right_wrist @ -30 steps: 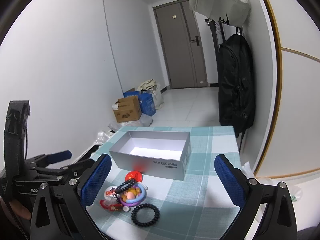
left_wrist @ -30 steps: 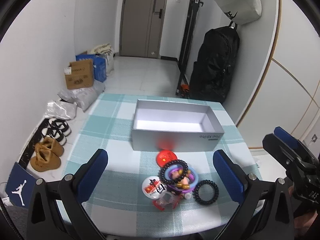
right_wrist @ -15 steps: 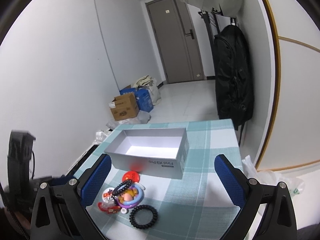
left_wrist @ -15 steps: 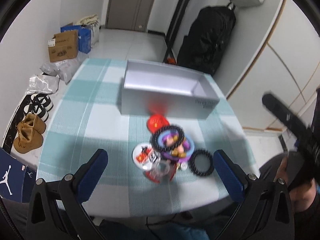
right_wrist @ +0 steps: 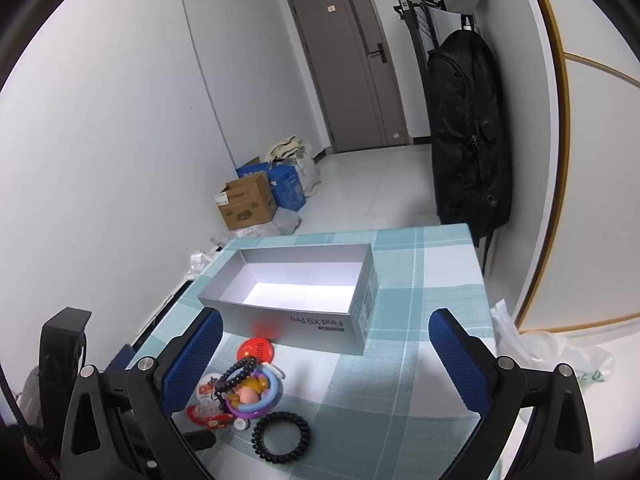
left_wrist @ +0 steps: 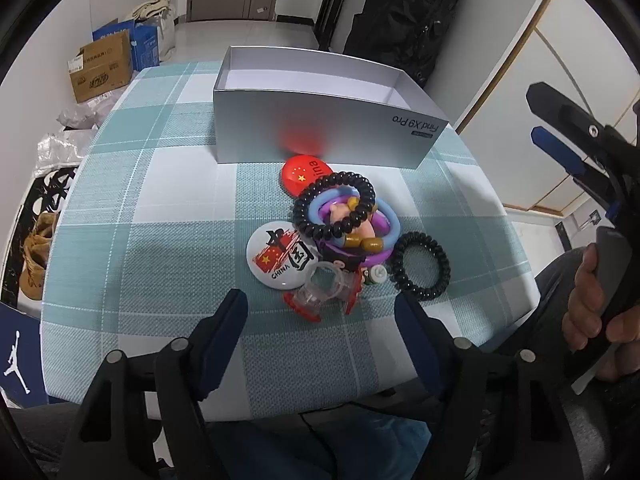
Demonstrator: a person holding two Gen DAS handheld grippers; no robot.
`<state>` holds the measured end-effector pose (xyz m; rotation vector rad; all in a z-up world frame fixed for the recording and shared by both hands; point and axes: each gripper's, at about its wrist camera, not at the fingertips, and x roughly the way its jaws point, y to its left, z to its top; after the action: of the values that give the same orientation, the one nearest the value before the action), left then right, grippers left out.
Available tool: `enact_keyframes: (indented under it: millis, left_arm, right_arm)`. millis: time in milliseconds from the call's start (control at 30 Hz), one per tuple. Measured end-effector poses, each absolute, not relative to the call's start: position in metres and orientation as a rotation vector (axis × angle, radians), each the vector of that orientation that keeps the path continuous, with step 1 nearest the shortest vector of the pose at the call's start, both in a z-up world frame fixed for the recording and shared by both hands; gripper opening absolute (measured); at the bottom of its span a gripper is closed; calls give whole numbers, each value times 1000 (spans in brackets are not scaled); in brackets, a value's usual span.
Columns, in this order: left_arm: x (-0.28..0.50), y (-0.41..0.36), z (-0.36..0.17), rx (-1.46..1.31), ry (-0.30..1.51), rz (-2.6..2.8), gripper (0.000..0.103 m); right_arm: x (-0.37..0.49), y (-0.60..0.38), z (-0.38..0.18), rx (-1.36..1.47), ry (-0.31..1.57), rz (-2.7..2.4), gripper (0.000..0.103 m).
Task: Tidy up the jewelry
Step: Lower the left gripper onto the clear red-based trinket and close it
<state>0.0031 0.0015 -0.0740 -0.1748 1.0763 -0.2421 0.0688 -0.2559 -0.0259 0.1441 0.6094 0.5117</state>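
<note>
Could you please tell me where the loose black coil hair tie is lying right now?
In the left wrist view, the black coil hair tie lies flat on the checked tablecloth, at the right edge of the trinket pile, on the near side of the open grey box.

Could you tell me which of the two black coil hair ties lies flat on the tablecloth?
The coil hair tie lying alone beside the pile; the other coil tie is draped over the toy figure.

Even, bright indoor light from overhead. Inner floor of the open box (right_wrist: 300, 292) glares white. Soft shadows under the trinket pile (left_wrist: 340, 232) on the checked tablecloth (left_wrist: 160, 208). Both views sharp at centre; strong fisheye bending and black vignette at corners.
</note>
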Motion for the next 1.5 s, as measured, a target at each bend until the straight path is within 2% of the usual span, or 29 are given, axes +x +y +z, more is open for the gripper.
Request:
enact_keyframes:
  millis: [67, 200, 267, 367, 867, 900, 933, 1033, 1500]
  left_arm:
    - [3, 3, -75, -183, 1076, -252, 59]
    - [7, 7, -80, -189, 1090, -255, 50]
    - [7, 9, -81, -193, 1087, -261, 39]
    - [8, 10, -80, -185, 1073, -281, 30]
    - [7, 16, -82, -176, 1115, -310, 26]
    - [6, 16, -81, -167, 1113, -308, 24]
    - [6, 15, -81, -166, 1115, -312, 18]
    - [5, 14, -81, -168, 1120, -323, 16]
    - [3, 22, -66, -191, 1092, -330, 15]
  right_arm:
    - [69, -257, -26, 147, 615, 513, 103]
    - [70, -260, -27, 163, 622, 513, 103]
    - [71, -260, -26, 168, 622, 513, 103]
    - [70, -261, -26, 168, 620, 513, 103]
    - [69, -262, -26, 176, 624, 510, 103]
    - [68, -261, -26, 175, 624, 511, 103]
    - [68, -262, -26, 174, 624, 513, 103]
    - [66, -260, -26, 163, 622, 514, 103]
    - [64, -249, -41, 92, 710, 537, 103]
